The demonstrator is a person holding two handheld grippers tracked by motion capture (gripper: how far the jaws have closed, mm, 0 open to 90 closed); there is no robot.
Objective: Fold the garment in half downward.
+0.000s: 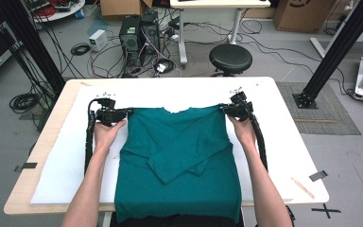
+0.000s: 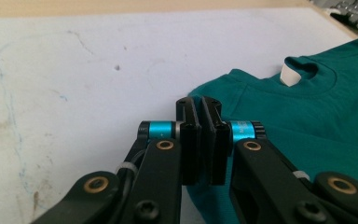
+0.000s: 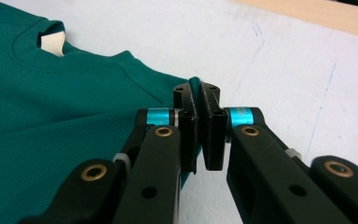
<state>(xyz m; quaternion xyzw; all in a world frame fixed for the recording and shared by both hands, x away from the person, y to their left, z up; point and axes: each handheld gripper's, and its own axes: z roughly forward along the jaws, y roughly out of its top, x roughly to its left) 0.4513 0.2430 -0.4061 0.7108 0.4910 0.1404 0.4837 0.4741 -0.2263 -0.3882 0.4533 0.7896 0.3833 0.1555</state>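
A teal T-shirt [image 1: 179, 156] lies face up on the white sheet [image 1: 66, 161] that covers the table, collar at the far side. Both sleeves are folded in across its chest and its hem hangs over the near edge. My left gripper [image 1: 124, 113] is shut on the shirt's left shoulder edge; in the left gripper view the pads [image 2: 200, 105] meet with teal cloth [image 2: 279, 112] right at them. My right gripper [image 1: 226, 109] is shut on the right shoulder, and a ridge of teal cloth [image 3: 195, 81] pokes up between its jaws. A white label [image 3: 53, 44] shows inside the collar.
A thin wooden stick [image 1: 302, 187] and a black tape strip [image 1: 317, 175] lie at the table's near right corner. Beyond the far edge stand a black stool [image 1: 230, 57], computer towers [image 1: 139, 32] and loose cables. Black frame posts [image 1: 333, 52] rise on both sides.
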